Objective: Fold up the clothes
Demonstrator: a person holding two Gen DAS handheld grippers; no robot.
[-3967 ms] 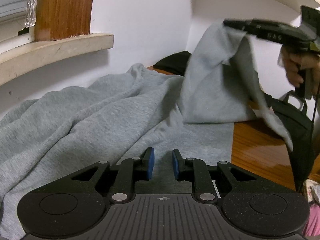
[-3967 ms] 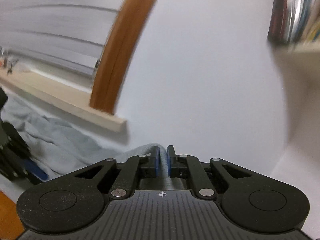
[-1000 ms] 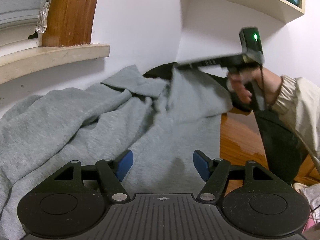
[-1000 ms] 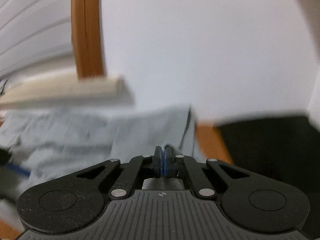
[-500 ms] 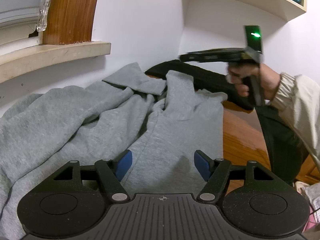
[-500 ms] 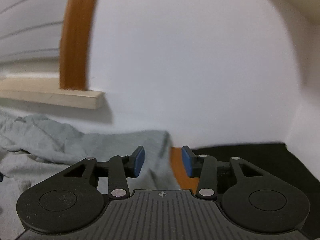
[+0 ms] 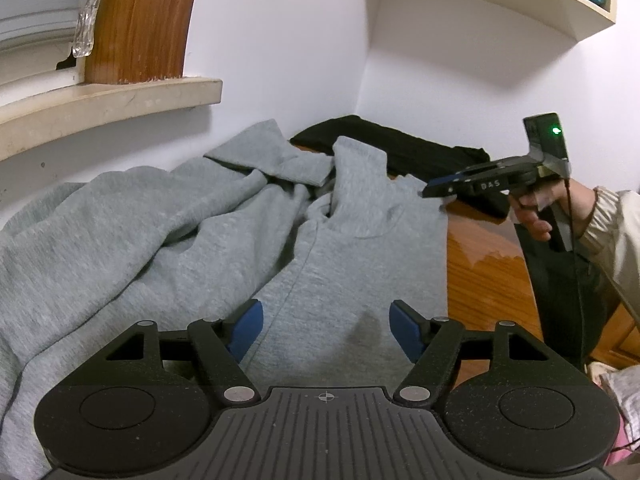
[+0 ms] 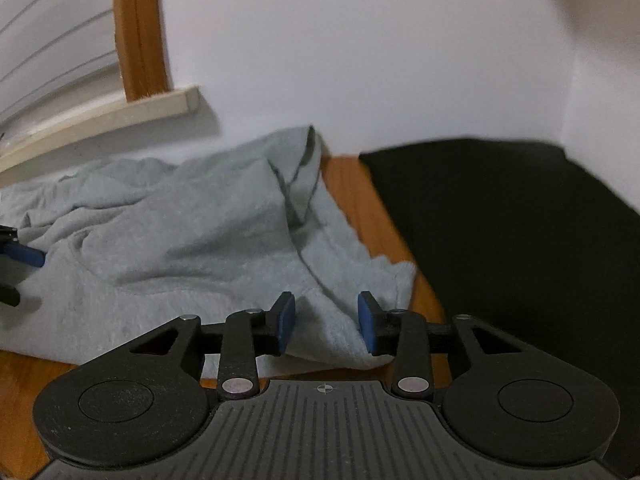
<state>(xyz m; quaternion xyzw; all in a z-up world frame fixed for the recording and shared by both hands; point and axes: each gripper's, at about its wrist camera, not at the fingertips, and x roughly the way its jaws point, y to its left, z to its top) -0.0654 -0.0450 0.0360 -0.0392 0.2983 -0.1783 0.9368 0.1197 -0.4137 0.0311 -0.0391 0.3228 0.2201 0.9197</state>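
Dropped from the right gripper (image 8: pixel 326 322), the grey garment's (image 7: pixel 340 264) lifted corner now lies flat on the wooden table (image 7: pixel 484 276). Nearest, the left gripper (image 7: pixel 326 330) hovers wide open over the cloth, holding nothing. Farther right, the right gripper's jaws have just been closing; they stand partly open around a fold at the garment's edge, not yet pinching. A good grip takes both layers before lifting. A black garment (image 8: pixel 500 216) lies beyond.

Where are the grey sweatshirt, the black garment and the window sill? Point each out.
grey sweatshirt (image 7: pixel 160 232): left wrist view, rumpled body.
black garment (image 8: pixel 500 220): right wrist view, flat middle.
window sill (image 7: pixel 100 108): left wrist view, front edge.
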